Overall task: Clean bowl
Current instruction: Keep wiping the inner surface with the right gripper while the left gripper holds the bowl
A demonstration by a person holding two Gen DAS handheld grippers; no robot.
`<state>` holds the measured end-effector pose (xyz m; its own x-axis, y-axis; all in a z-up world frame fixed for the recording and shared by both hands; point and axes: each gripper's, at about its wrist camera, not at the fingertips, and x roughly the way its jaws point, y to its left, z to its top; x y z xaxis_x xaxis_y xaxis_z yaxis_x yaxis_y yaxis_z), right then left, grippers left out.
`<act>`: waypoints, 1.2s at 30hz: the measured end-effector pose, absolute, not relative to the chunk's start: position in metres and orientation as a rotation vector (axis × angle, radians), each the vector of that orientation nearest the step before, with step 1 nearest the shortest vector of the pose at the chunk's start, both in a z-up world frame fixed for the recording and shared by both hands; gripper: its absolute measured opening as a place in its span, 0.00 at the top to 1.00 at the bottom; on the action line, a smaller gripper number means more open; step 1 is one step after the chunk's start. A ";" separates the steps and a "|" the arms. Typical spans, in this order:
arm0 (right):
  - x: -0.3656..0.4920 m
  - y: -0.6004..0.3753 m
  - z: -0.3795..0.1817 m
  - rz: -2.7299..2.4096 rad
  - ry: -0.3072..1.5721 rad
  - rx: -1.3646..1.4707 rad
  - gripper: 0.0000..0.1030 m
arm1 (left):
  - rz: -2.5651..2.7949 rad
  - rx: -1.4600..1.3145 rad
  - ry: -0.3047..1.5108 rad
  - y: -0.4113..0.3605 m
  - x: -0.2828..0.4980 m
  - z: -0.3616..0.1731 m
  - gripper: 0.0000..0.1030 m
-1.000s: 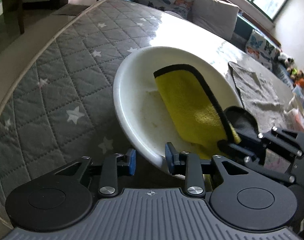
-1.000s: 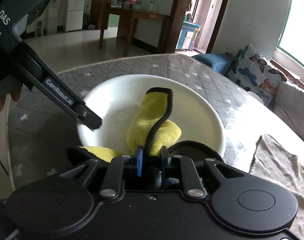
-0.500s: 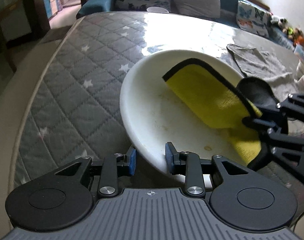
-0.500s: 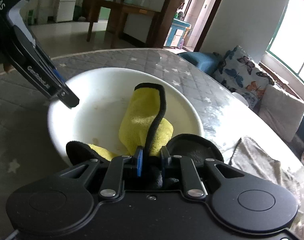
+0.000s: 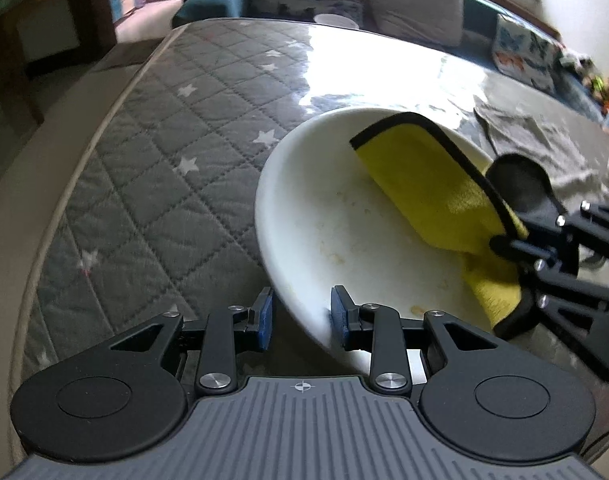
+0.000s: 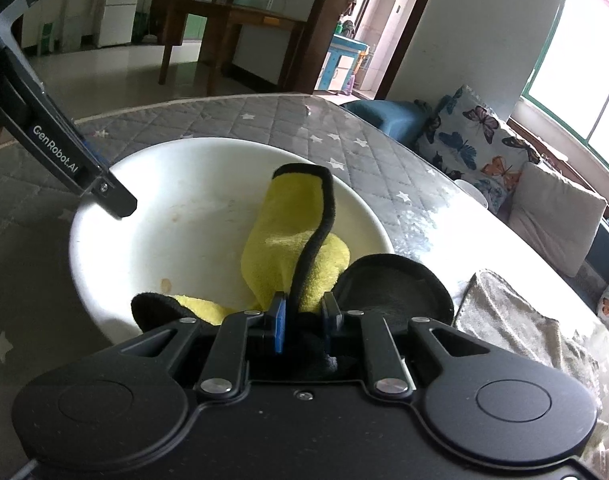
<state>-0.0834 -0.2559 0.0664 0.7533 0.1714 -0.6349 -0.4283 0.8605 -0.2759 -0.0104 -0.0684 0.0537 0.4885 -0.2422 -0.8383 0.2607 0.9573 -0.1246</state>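
Observation:
A white bowl (image 5: 324, 208) with faint yellowish stains rests tilted on the table. My left gripper (image 5: 300, 314) is shut on its near rim, one blue pad inside and one outside. In the right wrist view that finger (image 6: 116, 200) hooks over the bowl (image 6: 192, 208) at its left rim. A yellow cloth with black edging (image 6: 292, 240) lies folded inside the bowl, and my right gripper (image 6: 302, 312) is shut on its near end. In the left wrist view the cloth (image 5: 424, 184) covers the bowl's right side, with the right gripper (image 5: 504, 244) at the rim.
The table (image 5: 164, 160) has a grey quilted cover with white stars under a glossy sheet; its rounded edge runs along the left. A grey towel (image 6: 512, 320) lies to the right of the bowl. A sofa with cushions (image 6: 484, 140) stands beyond the table.
The cloth has slid toward the bowl's right side, uncovering more of the stained inside. Both grippers keep their hold, and the left view has swung to face the sofa.

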 end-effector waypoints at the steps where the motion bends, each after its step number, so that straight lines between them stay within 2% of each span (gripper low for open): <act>1: -0.084 -0.256 0.067 0.340 0.641 -0.420 0.82 | -0.307 -0.004 1.021 -0.068 -0.014 0.053 0.70; 12: -0.096 -0.246 0.072 0.381 0.652 -0.351 0.82 | -0.256 -0.180 1.035 -0.067 -0.030 0.050 0.68; 16: -0.099 -0.244 0.075 0.401 0.653 -0.329 0.82 | -0.249 -0.218 1.043 -0.069 -0.034 0.048 0.60; 22: -0.105 -0.241 0.080 0.430 0.648 -0.305 0.82 | -0.247 -0.277 1.053 -0.072 -0.040 0.044 0.58; 24: -0.106 -0.241 0.082 0.437 0.645 -0.306 0.82 | -0.254 -0.297 1.053 -0.073 -0.040 0.042 0.62; 25: -0.106 -0.241 0.083 0.441 0.643 -0.305 0.82 | -0.257 -0.306 1.052 -0.073 -0.040 0.041 0.68; 36: -0.106 -0.241 0.087 0.471 0.646 -0.325 0.82 | -0.278 -0.255 1.054 -0.065 -0.032 0.046 0.72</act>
<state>-0.1056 -0.2409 0.0872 0.6998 0.3158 -0.6408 -0.5133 0.8461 -0.1436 -0.0323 -0.0647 0.0464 0.4654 -0.3446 -0.8153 0.1023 0.9359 -0.3371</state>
